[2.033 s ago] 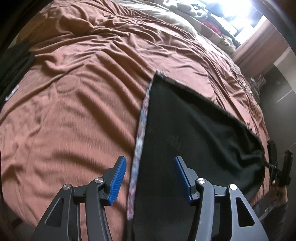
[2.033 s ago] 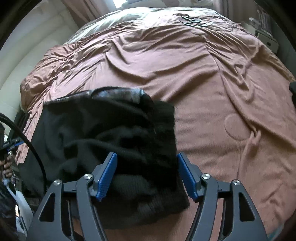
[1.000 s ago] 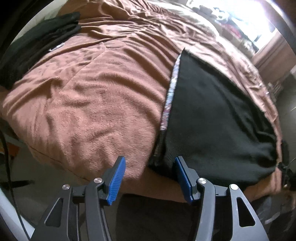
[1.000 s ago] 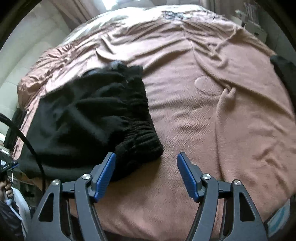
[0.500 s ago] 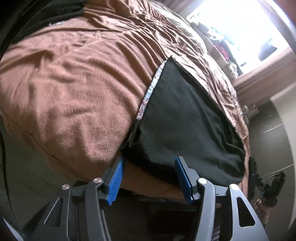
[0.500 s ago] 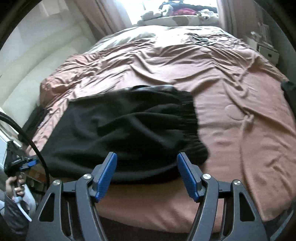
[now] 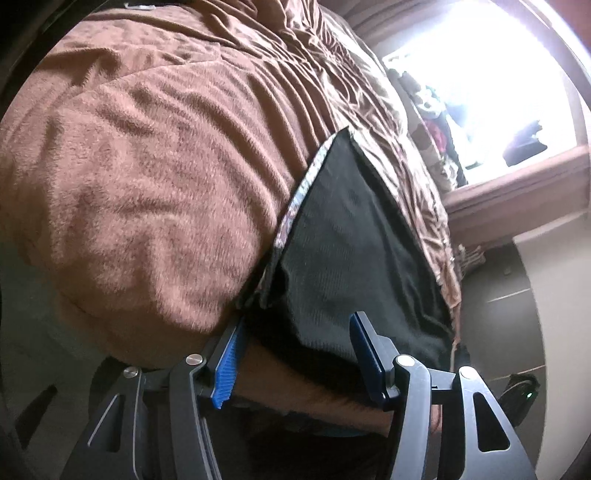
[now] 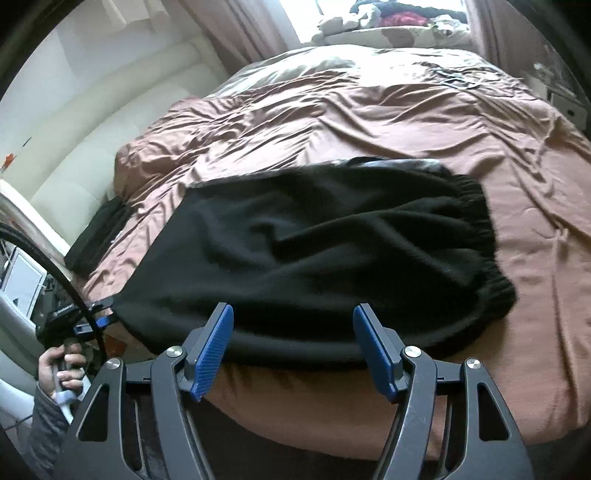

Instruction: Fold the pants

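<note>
Black pants lie folded on the brown blanket close to the bed's near edge, with the gathered elastic waistband at the right. My right gripper is open just in front of the pants' near edge, with nothing between its pads. In the left wrist view the pants show a patterned trim along their left side. My left gripper is open, and its fingers straddle the pants' near corner at the bed's edge without pressing on it. A hand holds the left gripper by the pants' left end.
A flat black item lies at the bed's left edge beside a white padded wall. Small objects rest on the far blanket. Clothes are piled at the bright window. Dark cloth lies at the bed's far corner.
The right gripper has moved left from beside the waistband and now faces the middle of the pants. The left gripper has rolled and sunk a little toward the pants' corner at the bed's edge.
</note>
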Motion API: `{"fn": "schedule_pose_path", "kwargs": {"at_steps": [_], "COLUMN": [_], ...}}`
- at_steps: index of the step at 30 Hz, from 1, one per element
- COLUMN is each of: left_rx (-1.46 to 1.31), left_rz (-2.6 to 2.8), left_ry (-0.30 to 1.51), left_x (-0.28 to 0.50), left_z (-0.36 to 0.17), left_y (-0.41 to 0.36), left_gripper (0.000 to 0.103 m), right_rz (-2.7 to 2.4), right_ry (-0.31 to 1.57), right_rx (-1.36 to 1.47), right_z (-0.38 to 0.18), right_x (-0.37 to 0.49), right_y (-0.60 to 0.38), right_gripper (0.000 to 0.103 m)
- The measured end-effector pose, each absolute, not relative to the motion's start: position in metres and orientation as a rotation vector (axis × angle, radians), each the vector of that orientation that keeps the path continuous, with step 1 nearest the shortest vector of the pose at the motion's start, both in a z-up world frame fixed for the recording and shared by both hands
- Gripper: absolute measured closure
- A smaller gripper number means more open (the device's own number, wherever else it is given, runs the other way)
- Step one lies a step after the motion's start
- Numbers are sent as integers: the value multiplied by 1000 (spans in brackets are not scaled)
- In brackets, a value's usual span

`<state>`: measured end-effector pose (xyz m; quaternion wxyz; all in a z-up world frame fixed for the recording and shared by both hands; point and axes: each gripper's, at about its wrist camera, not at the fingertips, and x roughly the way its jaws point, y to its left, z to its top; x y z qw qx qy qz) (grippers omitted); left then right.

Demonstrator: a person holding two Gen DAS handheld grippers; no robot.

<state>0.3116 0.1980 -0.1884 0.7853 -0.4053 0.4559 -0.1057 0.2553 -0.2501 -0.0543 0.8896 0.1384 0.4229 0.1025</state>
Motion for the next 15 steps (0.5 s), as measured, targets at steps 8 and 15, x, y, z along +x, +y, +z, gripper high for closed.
{"fn": "schedule_pose_path", "kwargs": {"at_steps": [8, 15], "left_rx": [-901, -960], "left_rz": [-294, -289], "left_ry": [911, 861], "left_x": [307, 297], "left_z": [-195, -198], "left_y": [201, 195], "left_gripper": [44, 44], "right_rz": [260, 286], "right_ry": [903, 952], "right_rx": [256, 241], "right_z": [-65, -84], "right_x": [282, 311], "right_y": [-215, -186], "right_gripper": [51, 75]}}
